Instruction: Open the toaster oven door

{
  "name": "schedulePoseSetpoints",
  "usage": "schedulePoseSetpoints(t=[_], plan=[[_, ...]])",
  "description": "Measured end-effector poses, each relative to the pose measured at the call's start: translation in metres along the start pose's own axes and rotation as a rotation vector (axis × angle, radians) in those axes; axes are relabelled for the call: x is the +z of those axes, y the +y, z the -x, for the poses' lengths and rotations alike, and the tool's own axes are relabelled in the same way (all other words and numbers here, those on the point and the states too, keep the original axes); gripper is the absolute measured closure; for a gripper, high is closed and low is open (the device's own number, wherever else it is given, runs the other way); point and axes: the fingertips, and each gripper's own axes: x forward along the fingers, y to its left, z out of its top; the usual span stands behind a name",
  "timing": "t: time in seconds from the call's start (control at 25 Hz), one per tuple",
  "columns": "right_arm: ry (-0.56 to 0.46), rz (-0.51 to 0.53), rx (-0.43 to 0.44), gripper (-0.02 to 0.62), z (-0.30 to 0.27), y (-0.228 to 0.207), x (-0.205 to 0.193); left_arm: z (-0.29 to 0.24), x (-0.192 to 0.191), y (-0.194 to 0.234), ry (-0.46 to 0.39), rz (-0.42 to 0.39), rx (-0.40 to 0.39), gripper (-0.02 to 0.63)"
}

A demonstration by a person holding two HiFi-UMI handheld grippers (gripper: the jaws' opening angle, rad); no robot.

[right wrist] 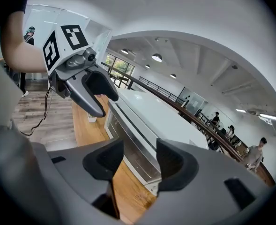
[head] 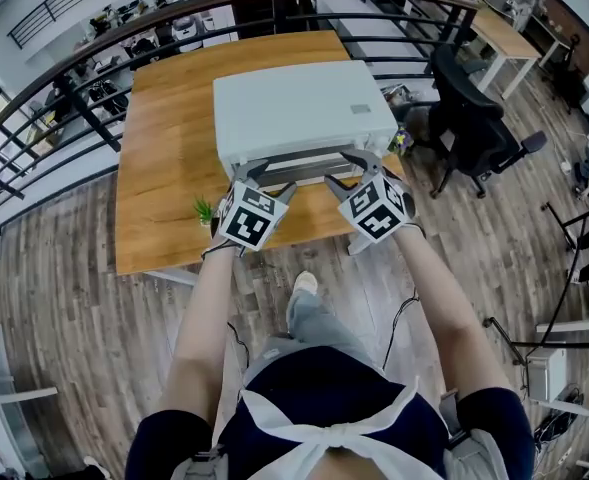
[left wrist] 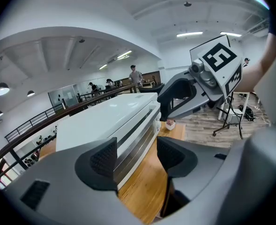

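A white toaster oven [head: 302,108] sits on the wooden table [head: 164,168], with its front door [head: 309,170] shut and facing me. In the head view my left gripper [head: 270,179] and right gripper [head: 343,168] hover side by side just in front of that door, neither touching it. The left gripper [left wrist: 137,156] is open, with the oven's front [left wrist: 137,137] and its long handle bar beyond the jaws. Also open, the right gripper [right wrist: 135,161] looks along the glass door [right wrist: 137,146]. Each gripper view shows the other gripper [left wrist: 177,102] [right wrist: 94,89].
A small potted plant [head: 205,211] stands at the table's front edge, left of my left gripper. A little white pot [left wrist: 170,124] sits by the oven's right corner. A black office chair [head: 469,118] is right of the table, and a curved railing [head: 74,63] runs behind it.
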Motion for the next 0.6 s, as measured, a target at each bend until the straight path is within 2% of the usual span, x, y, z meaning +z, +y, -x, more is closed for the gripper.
schedulePoseSetpoints(t=[0.32,0.52,0.6], plan=[[0.070,0.060,0.028,0.377,-0.035,-0.006,-0.011,-0.021,-0.014,0.008,0.089,-0.060,-0.011,0.336],[0.102,0.071,0.031,0.393,-0.047,-0.006,-0.018,-0.028,-0.016,0.011,0.101,-0.074,-0.005,0.336],[0.098,0.076,0.023,0.406,-0.048,-0.007,-0.019,-0.028,-0.016,0.013,0.102,-0.074,0.011,0.355]])
